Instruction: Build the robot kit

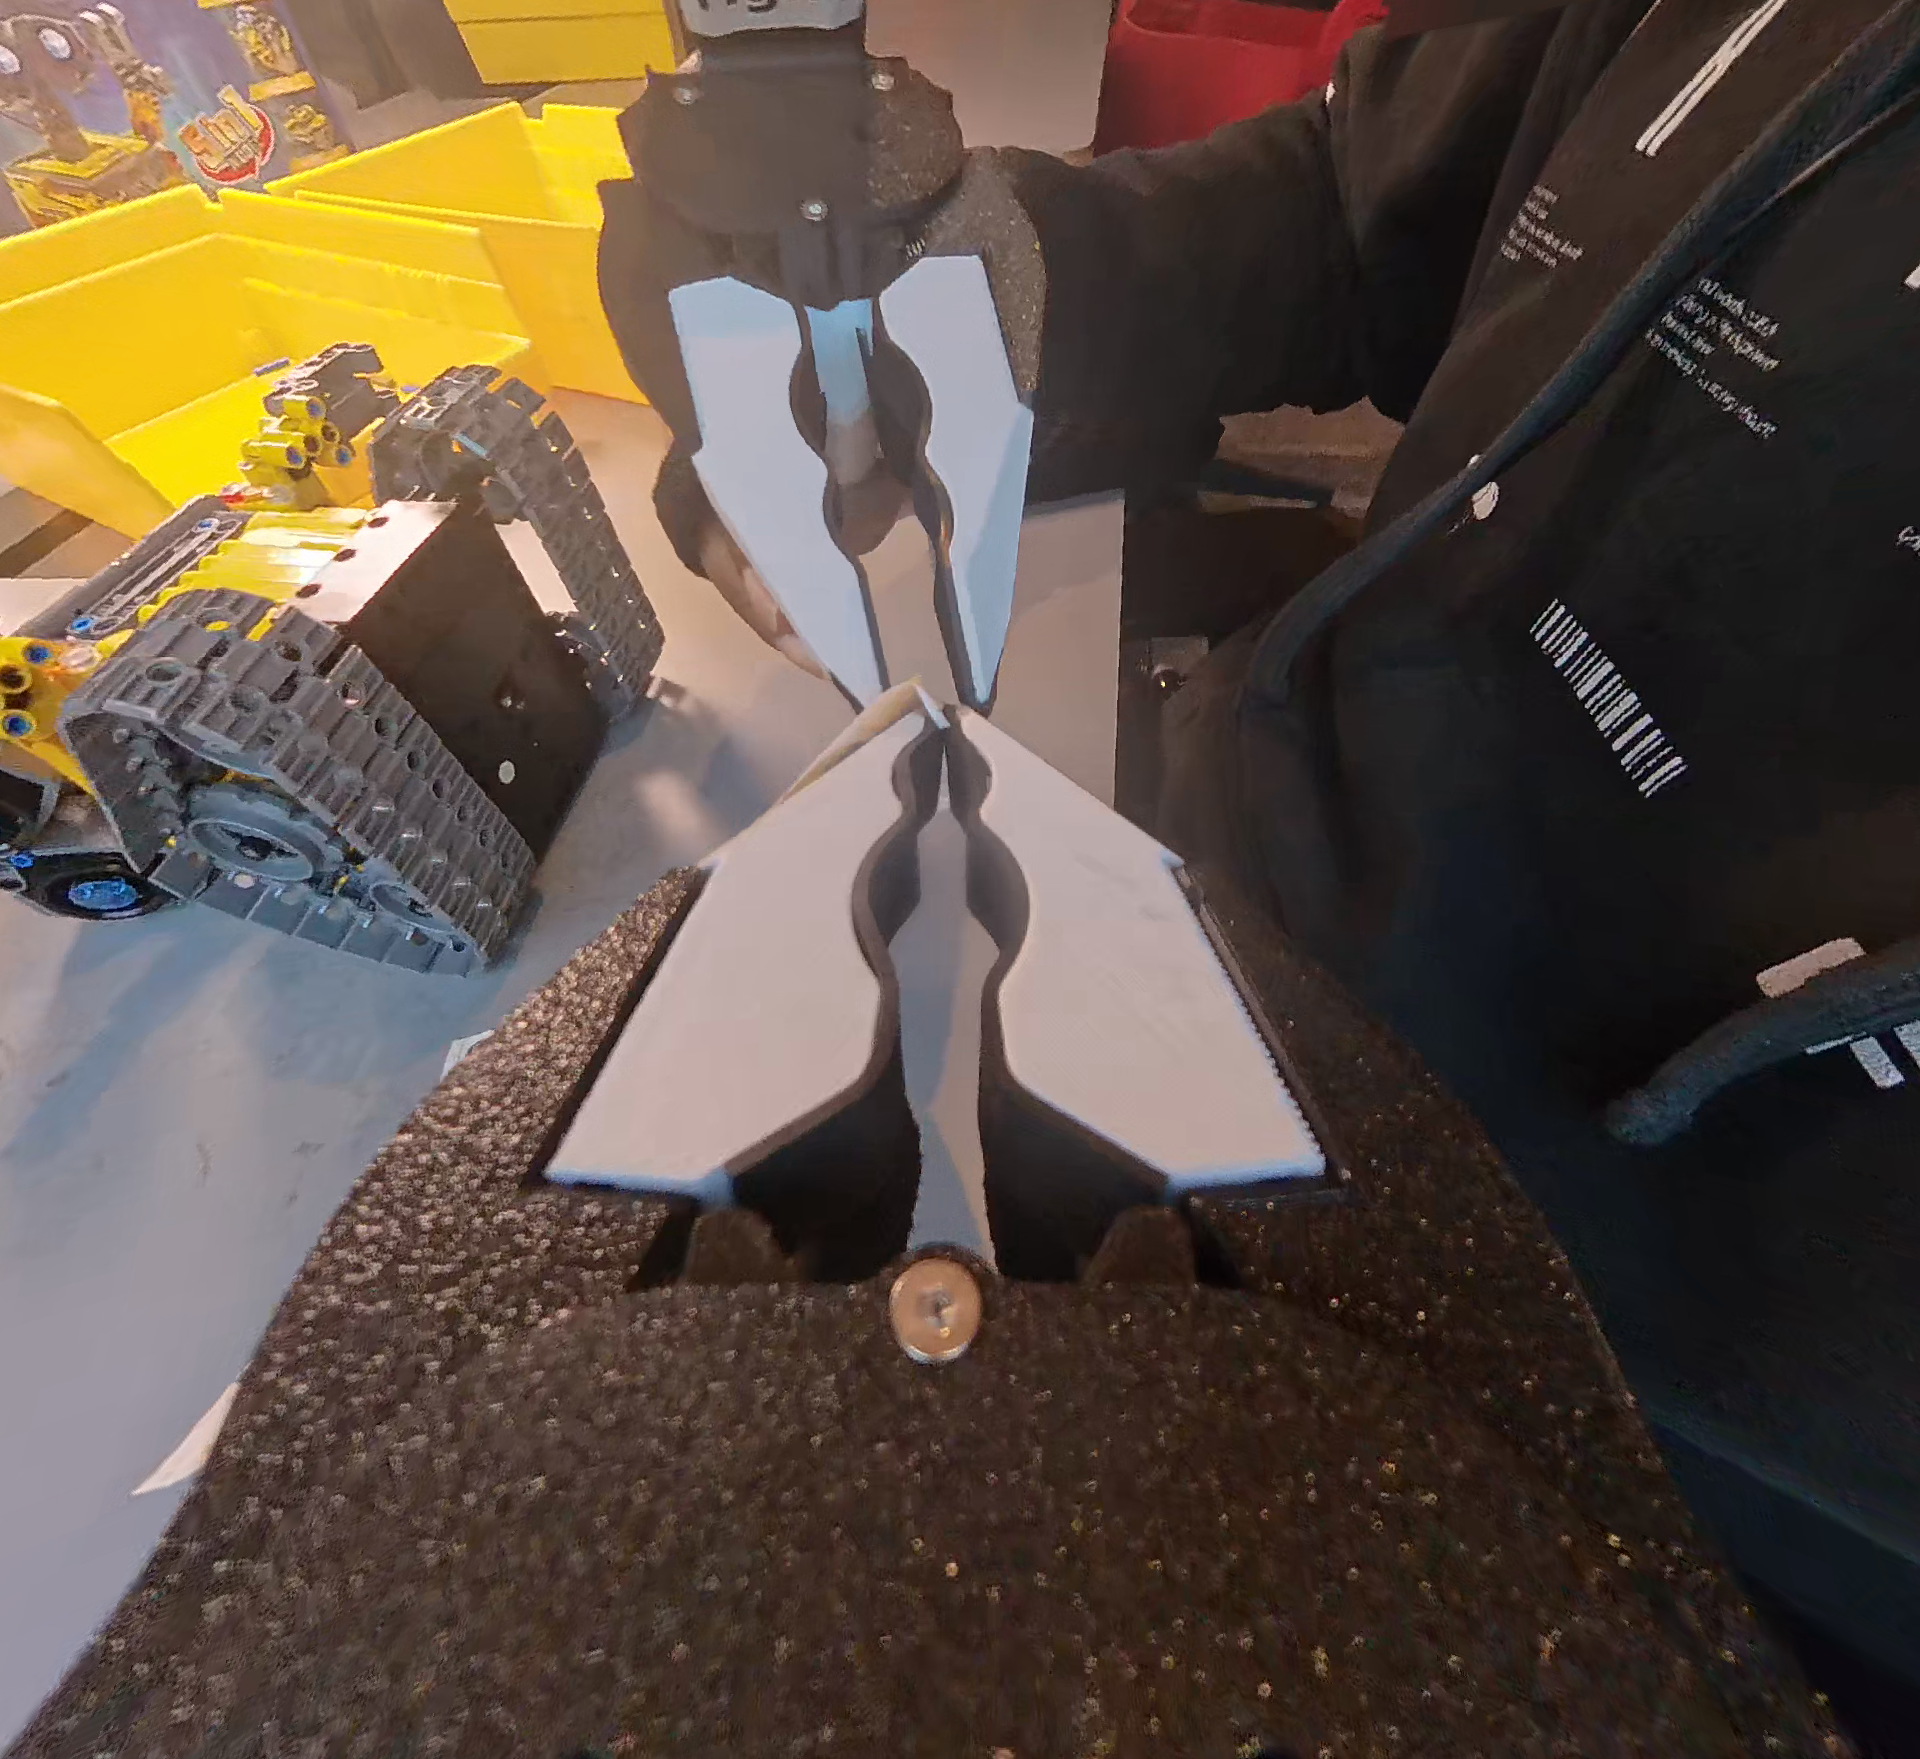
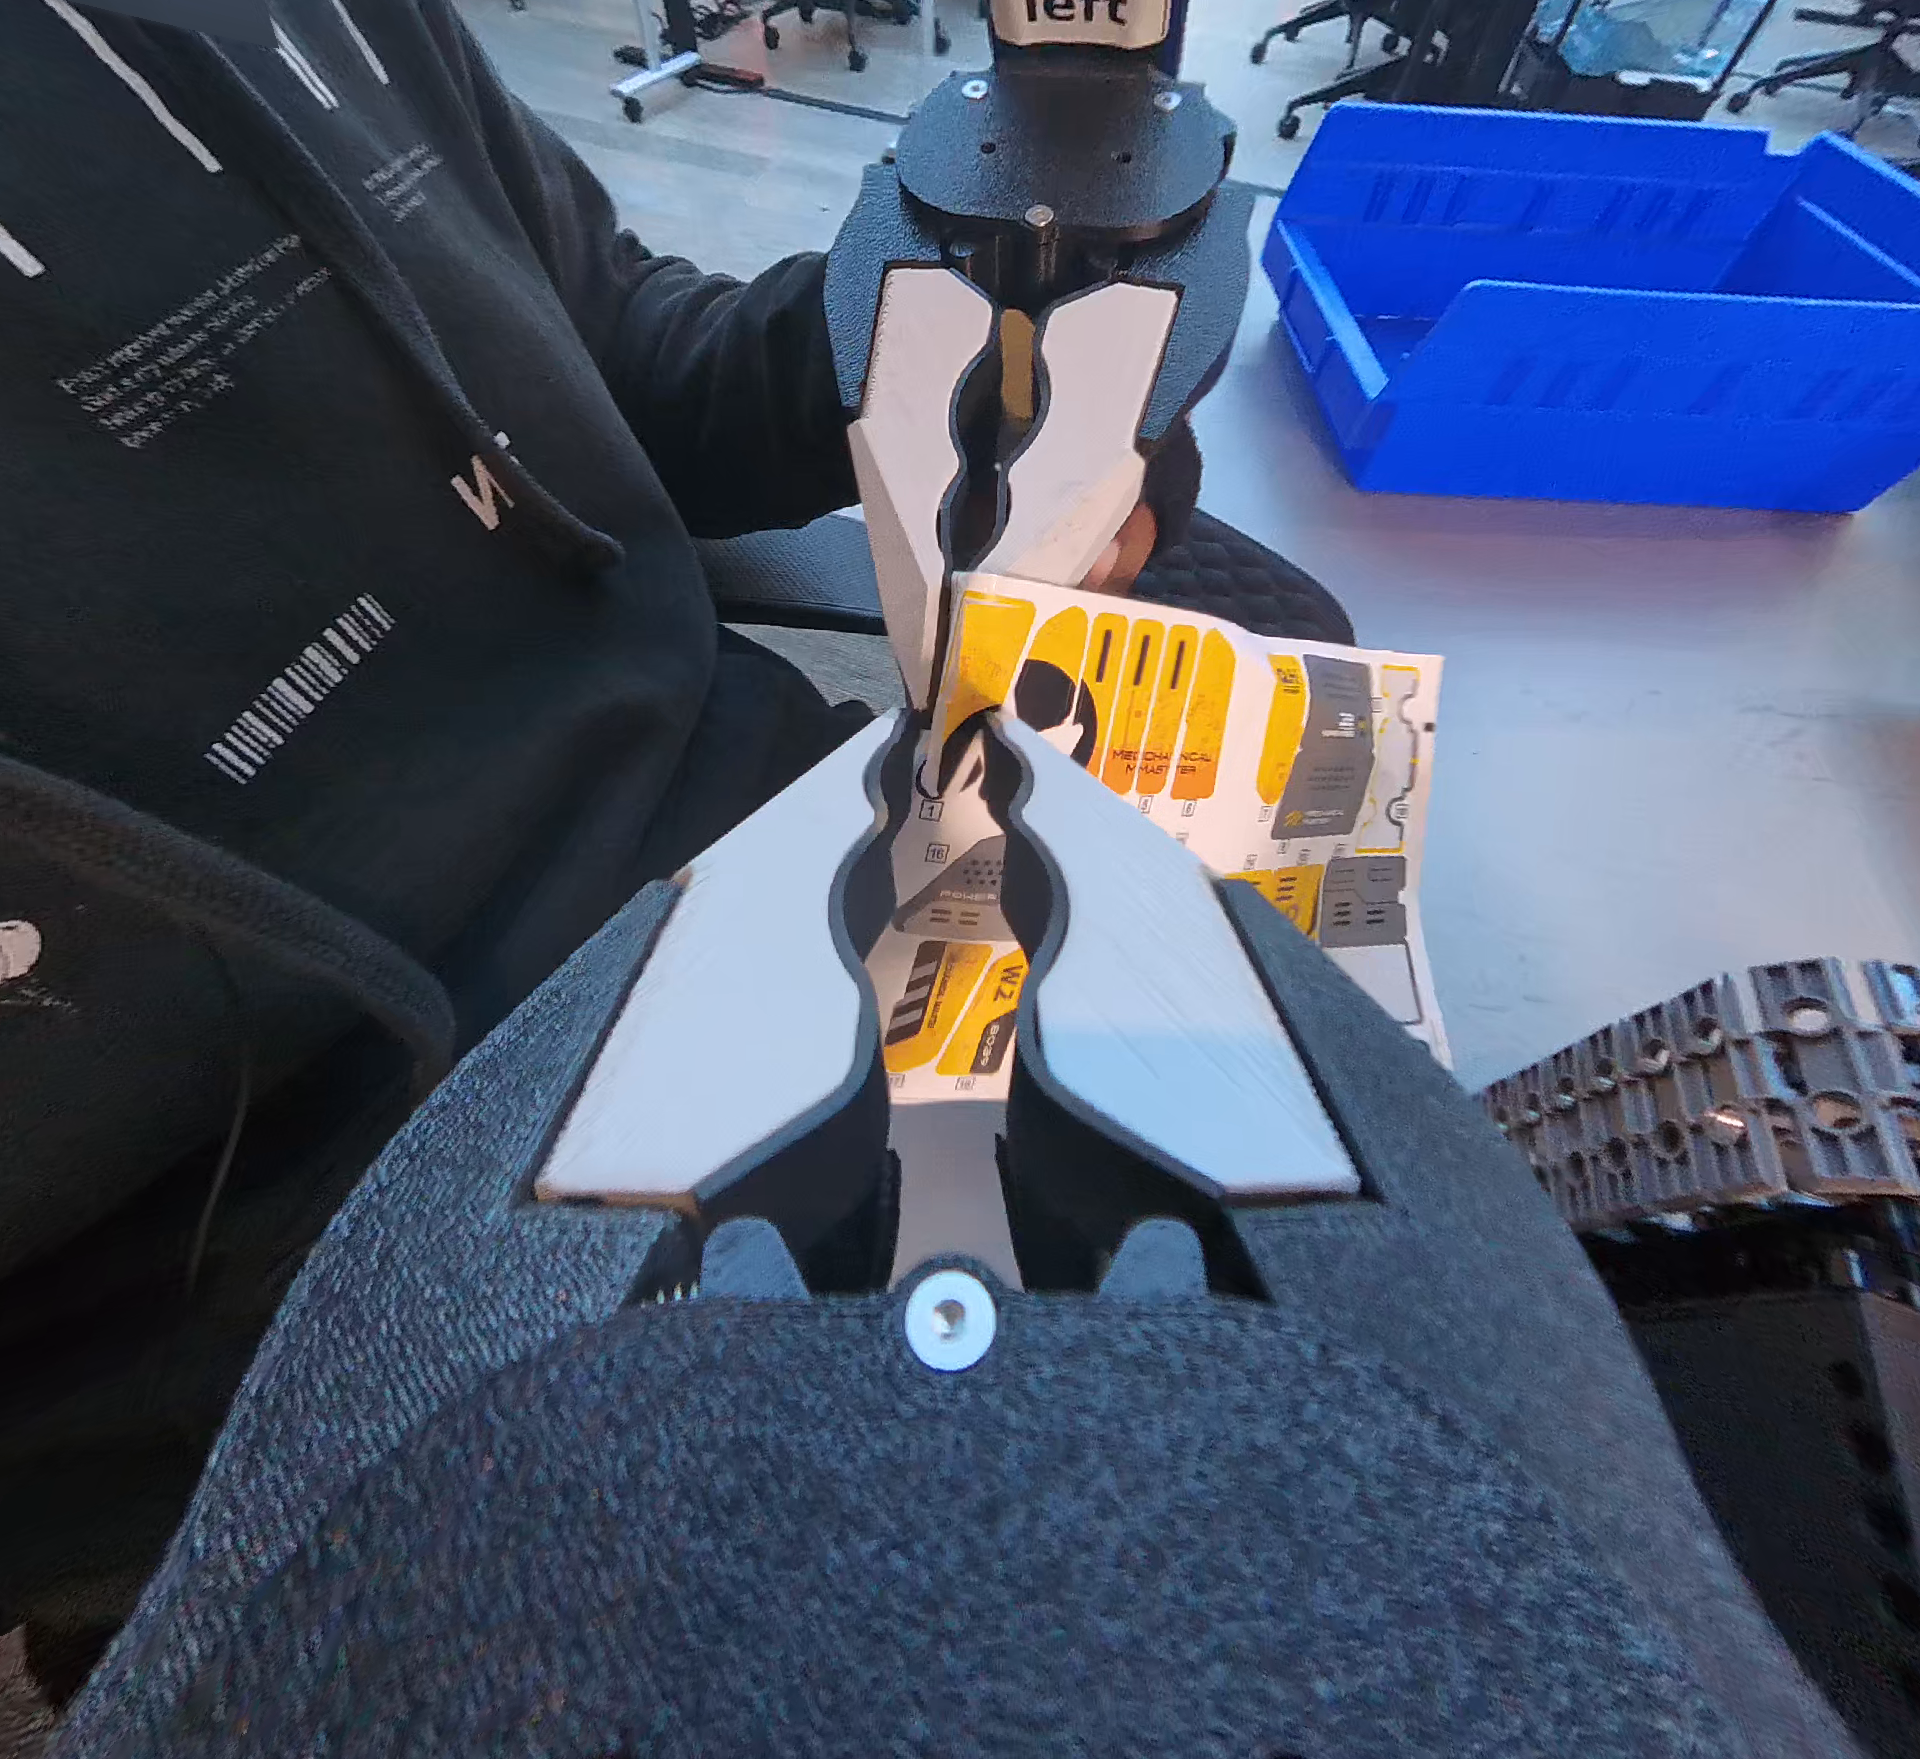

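A white sticker sheet (image 2: 1340,670) printed with yellow and grey stickers hangs in the air above the grey table (image 2: 1662,722). My left gripper (image 1: 940,727) is shut on its upper left corner; the sheet shows edge-on at its tips (image 1: 888,710). In the right wrist view the left gripper (image 2: 935,670) points down at me. My right gripper (image 2: 948,733) is narrowly open, its tips on either side of the same corner, tip to tip with the left one. In the left wrist view the right gripper (image 1: 923,696) points down at my tips.
A grey, black and yellow tracked brick-built vehicle (image 1: 312,722) stands on the table, its track (image 2: 1714,1086) close to my right gripper. Yellow bins (image 1: 312,286) and a kit box (image 1: 135,47) stand behind it. A blue bin (image 2: 1610,359) stands farther off. A person in a black hoodie (image 2: 312,462) sits close. My two grippers' fingertips are within a few centimetres of each other.
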Demonstrator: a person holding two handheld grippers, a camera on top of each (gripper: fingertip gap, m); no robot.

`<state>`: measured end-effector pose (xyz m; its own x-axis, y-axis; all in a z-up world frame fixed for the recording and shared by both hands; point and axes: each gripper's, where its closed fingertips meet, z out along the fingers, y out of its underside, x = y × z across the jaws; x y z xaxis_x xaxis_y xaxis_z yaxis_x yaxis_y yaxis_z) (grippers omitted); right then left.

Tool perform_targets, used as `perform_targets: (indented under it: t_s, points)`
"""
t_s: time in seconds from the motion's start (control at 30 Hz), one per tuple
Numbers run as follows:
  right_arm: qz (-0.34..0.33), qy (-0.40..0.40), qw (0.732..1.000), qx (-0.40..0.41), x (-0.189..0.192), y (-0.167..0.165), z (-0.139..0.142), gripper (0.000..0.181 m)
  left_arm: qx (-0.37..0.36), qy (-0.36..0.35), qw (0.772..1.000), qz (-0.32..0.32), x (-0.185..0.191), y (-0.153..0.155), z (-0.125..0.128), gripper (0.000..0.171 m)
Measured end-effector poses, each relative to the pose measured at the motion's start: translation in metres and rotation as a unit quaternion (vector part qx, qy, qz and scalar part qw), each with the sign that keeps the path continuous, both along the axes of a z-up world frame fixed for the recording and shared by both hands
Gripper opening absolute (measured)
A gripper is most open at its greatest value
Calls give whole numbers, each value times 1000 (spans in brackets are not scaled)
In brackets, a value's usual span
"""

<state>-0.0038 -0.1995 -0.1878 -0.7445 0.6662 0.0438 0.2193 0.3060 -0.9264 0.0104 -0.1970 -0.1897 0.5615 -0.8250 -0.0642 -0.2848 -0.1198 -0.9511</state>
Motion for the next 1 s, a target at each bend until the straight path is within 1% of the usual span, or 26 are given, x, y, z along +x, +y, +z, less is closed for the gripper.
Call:
perform_targets:
  t_s: [0.17, 0.33, 0.83, 0.93, 1.0]
  points:
    - [29, -31, 999, -26, 9, -2, -3, 4, 2, 28, 999, -16, 6, -4, -4, 0]
    - [43, -50, 997, -45, 12, -3, -4, 0, 3, 42, 999, -19, 8, -5, -7, 0]
    - [-1, -7, 999, -32, 3, 11, 7, 0, 2, 25, 1000, -19, 7, -8, -5, 0]
    - [4, -6, 999, -35, 5, 10, 11, 0, 4, 21, 1000, -14, 5, -7, -4, 0]
    - [20, -13, 999, -41, 10, 5, 11, 2, 7, 19, 1000, -12, 4, -6, -3, 0]
